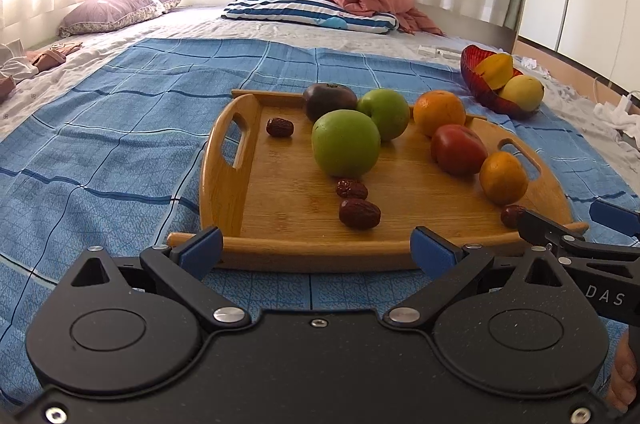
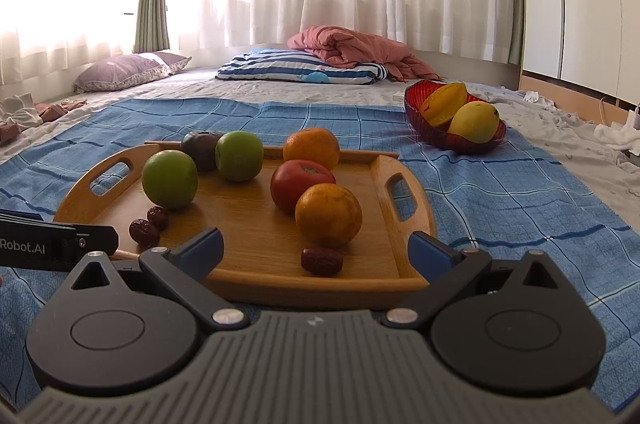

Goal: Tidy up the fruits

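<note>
Both tongs gape wide, empty — left gripper (image 1: 318, 242) and right gripper (image 2: 316, 244) face the wooden tray (image 2: 256, 224); red bowl (image 2: 420, 112) at two o'clock.

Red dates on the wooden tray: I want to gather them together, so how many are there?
4. One date by the left handle, two in front of the near green apple, one before the nearest orange. Others could hide behind fruit.

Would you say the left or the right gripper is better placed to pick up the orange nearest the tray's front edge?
Right, probably. The right gripper is open and aimed almost straight at the near orange. For the open left gripper, that orange sits far off to its right, on the wooden tray.
</note>
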`<state>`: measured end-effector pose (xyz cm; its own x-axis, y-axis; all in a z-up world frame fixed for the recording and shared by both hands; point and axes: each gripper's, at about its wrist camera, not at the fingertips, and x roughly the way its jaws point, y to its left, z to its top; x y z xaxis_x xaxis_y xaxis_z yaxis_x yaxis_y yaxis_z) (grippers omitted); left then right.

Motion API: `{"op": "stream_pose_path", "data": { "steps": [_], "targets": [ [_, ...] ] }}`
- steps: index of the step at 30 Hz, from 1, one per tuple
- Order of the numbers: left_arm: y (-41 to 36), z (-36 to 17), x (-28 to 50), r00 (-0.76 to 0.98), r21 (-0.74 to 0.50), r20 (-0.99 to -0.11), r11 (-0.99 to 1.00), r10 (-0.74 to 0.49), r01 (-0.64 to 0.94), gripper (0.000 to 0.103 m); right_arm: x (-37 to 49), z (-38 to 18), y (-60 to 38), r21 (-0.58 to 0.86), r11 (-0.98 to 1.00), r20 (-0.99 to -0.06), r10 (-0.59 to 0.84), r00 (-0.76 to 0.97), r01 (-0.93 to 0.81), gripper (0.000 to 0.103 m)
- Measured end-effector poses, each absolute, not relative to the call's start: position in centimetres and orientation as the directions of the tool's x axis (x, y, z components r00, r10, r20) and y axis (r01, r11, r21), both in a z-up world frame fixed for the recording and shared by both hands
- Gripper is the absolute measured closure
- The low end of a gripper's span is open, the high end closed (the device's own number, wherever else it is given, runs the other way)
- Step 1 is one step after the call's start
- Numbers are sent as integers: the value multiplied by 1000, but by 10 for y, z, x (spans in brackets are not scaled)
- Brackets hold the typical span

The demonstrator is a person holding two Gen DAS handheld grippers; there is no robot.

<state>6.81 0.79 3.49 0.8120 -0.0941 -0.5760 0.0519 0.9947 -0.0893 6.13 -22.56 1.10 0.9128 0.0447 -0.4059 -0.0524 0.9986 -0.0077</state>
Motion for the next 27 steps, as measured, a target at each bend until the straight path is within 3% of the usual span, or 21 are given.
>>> {"op": "stream_pose_path", "data": {
  "steps": [27],
  "targets": [
    [1,3,56,780,-35,-623,999,-53,40,3,46,-28,-226,-54,998,-472,-8,882,-20,0]
  ]
}}
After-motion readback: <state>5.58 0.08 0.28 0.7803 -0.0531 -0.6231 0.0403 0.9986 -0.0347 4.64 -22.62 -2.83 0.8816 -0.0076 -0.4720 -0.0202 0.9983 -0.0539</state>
